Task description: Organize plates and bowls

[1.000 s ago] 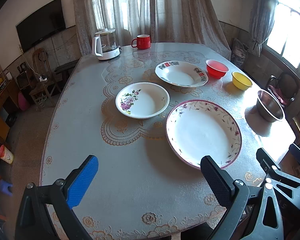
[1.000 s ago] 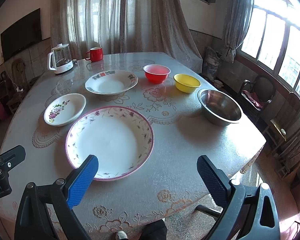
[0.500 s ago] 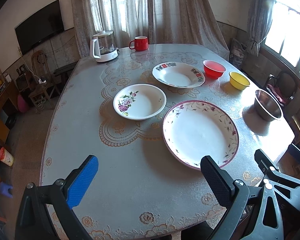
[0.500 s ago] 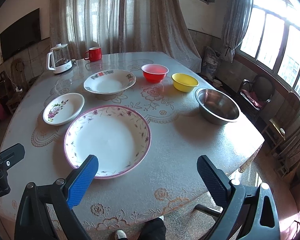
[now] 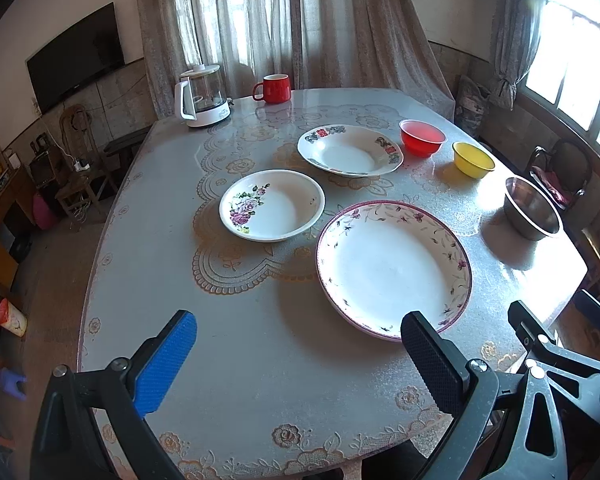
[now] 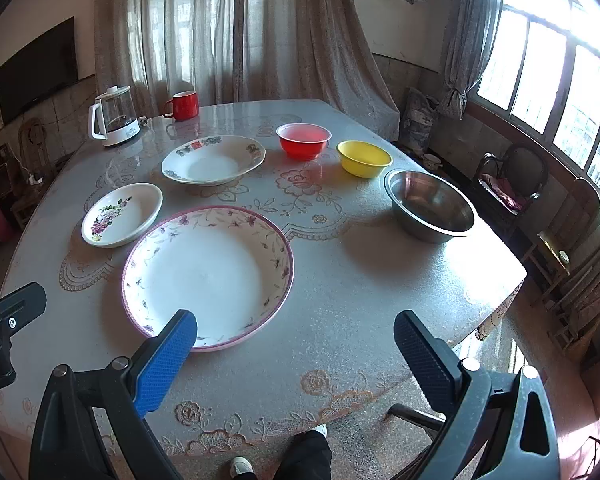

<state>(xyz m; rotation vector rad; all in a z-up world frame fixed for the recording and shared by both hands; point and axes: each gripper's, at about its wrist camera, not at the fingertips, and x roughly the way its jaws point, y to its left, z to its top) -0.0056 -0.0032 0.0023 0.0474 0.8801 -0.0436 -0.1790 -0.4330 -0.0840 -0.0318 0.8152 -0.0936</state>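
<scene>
Blue and black pads face each other across a wide gap on both tools: the left claw (image 5: 300,350) and the right claw (image 6: 296,344) each hover spread apart with nothing between them, above the near edge of the worktop (image 6: 340,320), which is covered in a lace-patterned cloth under a clear sheet. Nearest lies the large plate (image 6: 208,276) with a purple rim and small flower sprigs, just beyond the left pad of the right claw. Just to its far left sits the small rose plate (image 6: 120,214), close to the large one but apart from it. To the right, well apart from the plates, stands the steel bowl (image 6: 430,204), catching bright window light. Farther back in the middle rests the deep patterned plate (image 6: 214,160), and to its right the red bowl (image 6: 303,141) and the yellow bowl (image 6: 364,158) stand near each other, not touching. At the far left edge are a glass kettle (image 6: 114,122) with a white handle and, beside it, a red mug (image 6: 183,105) before the curtains.
</scene>
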